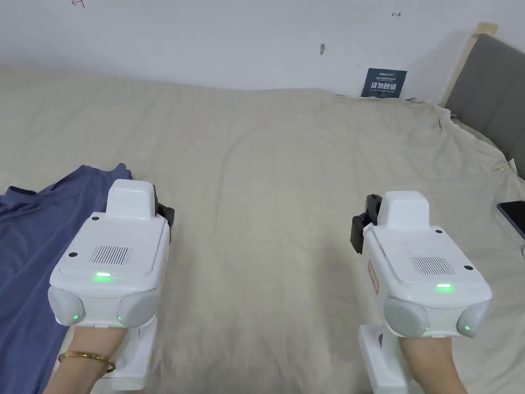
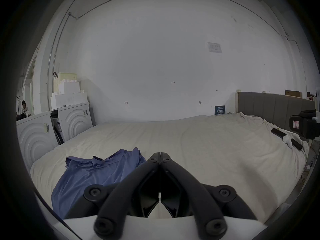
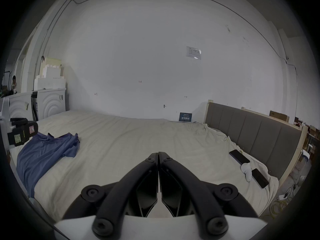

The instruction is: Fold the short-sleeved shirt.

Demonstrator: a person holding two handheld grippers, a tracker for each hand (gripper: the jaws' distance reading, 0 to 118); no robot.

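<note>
Short-sleeved shirt (image 1: 36, 241), blue, soft fabric, 1 only, lies crumpled and unfolded on the left part of the bed w/ cream sheet (image 1: 277, 169); its collar end points toward the wall. In the left gripper view the shirt (image 2: 90, 174) sits just left of that gripper's tips; in the right gripper view it (image 3: 43, 153) is well off to the left.

2 grippers, white bodies w/ black jaws, each held in 1 hand. Left gripper (image 2: 160, 154): jaws pressed together, nothing between them, held above the sheet beside the shirt's right edge, not touching fabric as far as can be told. Right gripper (image 3: 158, 153): jaws also closed on nothing, over bare sheet, well apart from the shirt. In the head view the left gripper (image 1: 166, 215) and right gripper (image 1: 361, 228) are side by side, both w/ green lights lit.

Also on the bed near the grey padded headboard (image 3: 251, 133): 2 dark phones (image 3: 239, 156), 1 small white object (image 3: 246, 170) between them. 1 gold bangle (image 1: 84, 358) on the left wrist.
</note>
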